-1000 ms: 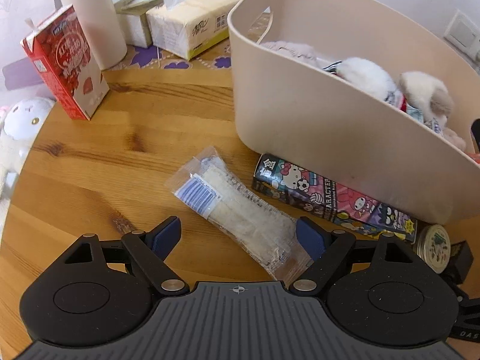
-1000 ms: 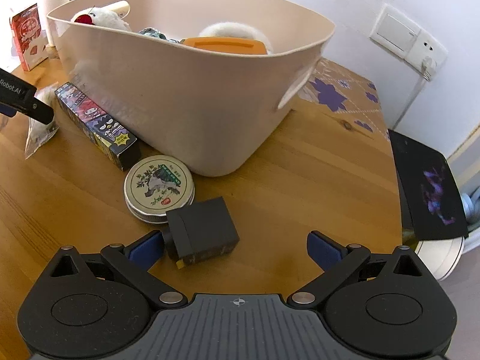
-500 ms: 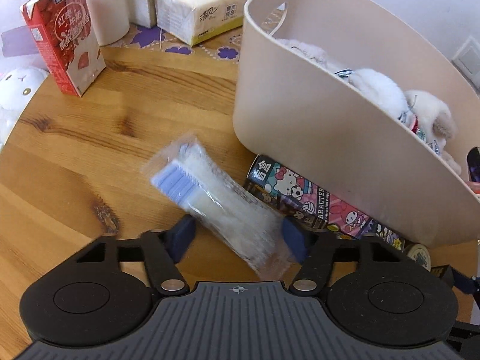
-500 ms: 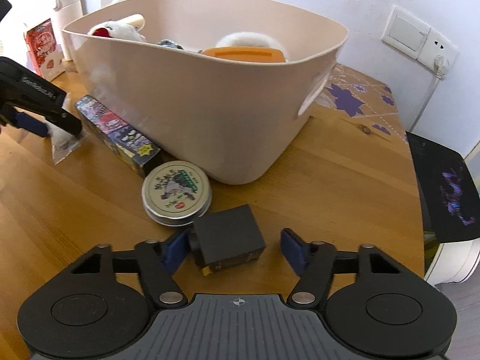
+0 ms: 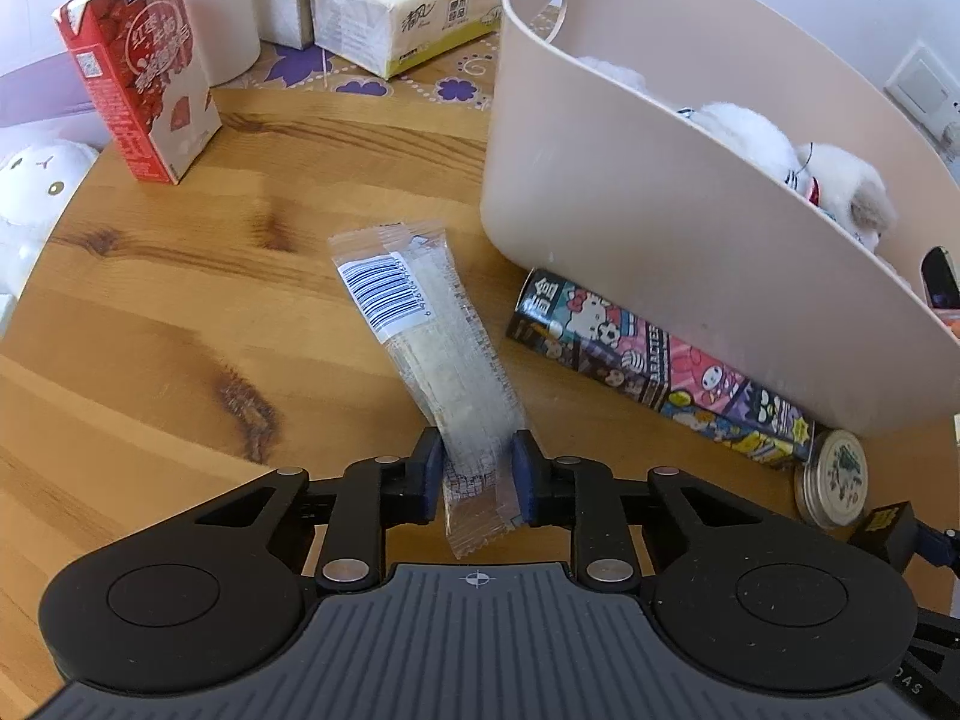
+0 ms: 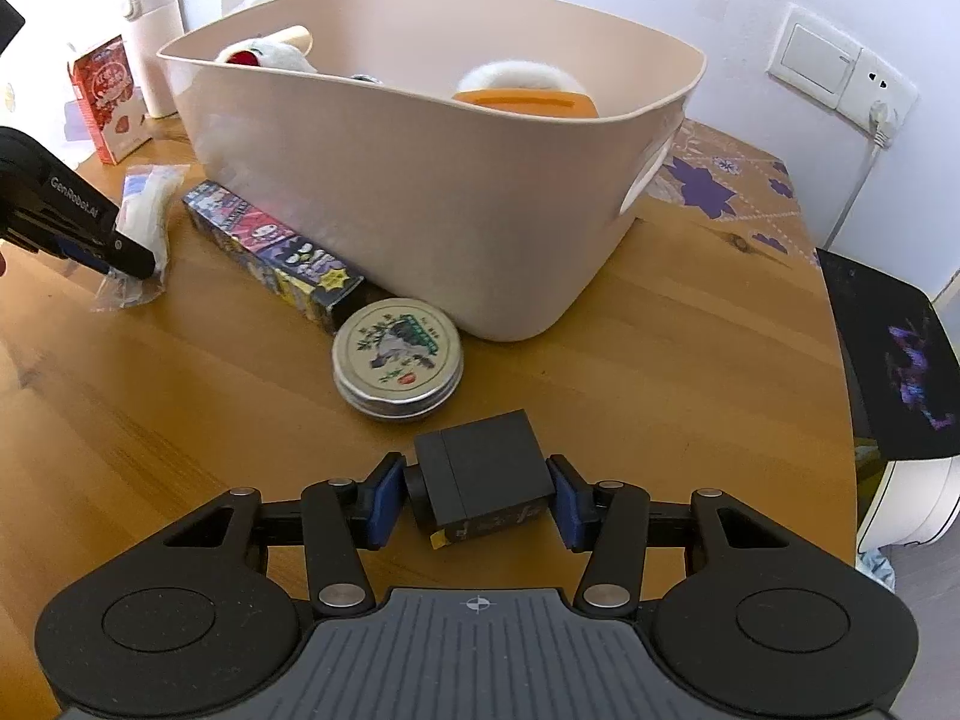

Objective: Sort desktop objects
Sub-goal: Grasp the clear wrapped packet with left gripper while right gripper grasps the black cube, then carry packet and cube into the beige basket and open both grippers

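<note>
Left claw (image 5: 474, 474) pinched on packet's (image 5: 426, 324) near end, long axis running far-left; right claw (image 6: 474, 501) clamps black box (image 6: 483, 468); bin (image 6: 456, 204) just beyond both.

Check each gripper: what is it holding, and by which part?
Left gripper pinches the clear snack packet near its lower end. Right gripper clamps the black box across its two sides.
</note>
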The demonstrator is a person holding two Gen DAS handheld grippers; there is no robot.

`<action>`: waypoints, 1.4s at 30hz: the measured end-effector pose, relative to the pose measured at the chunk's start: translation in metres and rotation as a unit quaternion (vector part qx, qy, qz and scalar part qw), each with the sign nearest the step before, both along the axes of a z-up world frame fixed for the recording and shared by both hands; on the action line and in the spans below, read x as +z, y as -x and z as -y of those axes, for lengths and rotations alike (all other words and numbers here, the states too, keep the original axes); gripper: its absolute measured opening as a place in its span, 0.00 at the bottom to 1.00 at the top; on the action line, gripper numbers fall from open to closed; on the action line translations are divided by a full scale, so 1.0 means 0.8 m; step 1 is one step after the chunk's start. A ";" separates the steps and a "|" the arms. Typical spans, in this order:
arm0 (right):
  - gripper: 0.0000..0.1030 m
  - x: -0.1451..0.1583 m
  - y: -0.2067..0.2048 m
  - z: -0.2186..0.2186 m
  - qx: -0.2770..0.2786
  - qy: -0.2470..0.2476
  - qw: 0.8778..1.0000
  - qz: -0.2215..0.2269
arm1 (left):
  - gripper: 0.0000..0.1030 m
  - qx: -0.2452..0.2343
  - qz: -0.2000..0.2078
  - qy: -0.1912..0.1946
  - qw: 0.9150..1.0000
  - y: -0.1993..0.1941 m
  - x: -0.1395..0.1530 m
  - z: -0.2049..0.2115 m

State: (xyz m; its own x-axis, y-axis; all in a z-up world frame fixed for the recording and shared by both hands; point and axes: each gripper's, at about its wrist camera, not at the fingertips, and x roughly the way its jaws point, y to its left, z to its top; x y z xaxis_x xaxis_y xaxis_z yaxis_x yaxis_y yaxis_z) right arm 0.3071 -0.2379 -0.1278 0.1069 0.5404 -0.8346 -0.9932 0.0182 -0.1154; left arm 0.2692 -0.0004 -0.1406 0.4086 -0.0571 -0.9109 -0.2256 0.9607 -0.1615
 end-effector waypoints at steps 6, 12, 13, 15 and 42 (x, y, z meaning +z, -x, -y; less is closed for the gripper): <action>0.46 0.015 0.007 0.010 0.003 -0.016 1.000 -0.003 | 0.23 -0.016 -0.012 -0.003 1.000 0.014 0.005 0.000; 0.46 0.025 0.011 0.020 -0.013 -0.020 1.000 -0.001 | 0.22 -0.046 -0.003 -0.014 0.999 0.034 0.019 0.000; 0.46 0.028 0.012 0.023 -0.013 -0.022 1.000 0.000 | 0.22 -0.054 0.001 -0.016 0.998 0.037 0.023 0.000; 0.46 0.031 0.012 0.026 -0.016 -0.024 1.000 0.003 | 0.22 -0.069 0.005 -0.027 0.997 0.044 0.030 -0.001; 0.46 0.155 -0.002 -0.013 -0.033 -0.165 0.985 0.029 | 0.22 -0.146 0.168 -0.068 0.972 0.012 0.177 0.019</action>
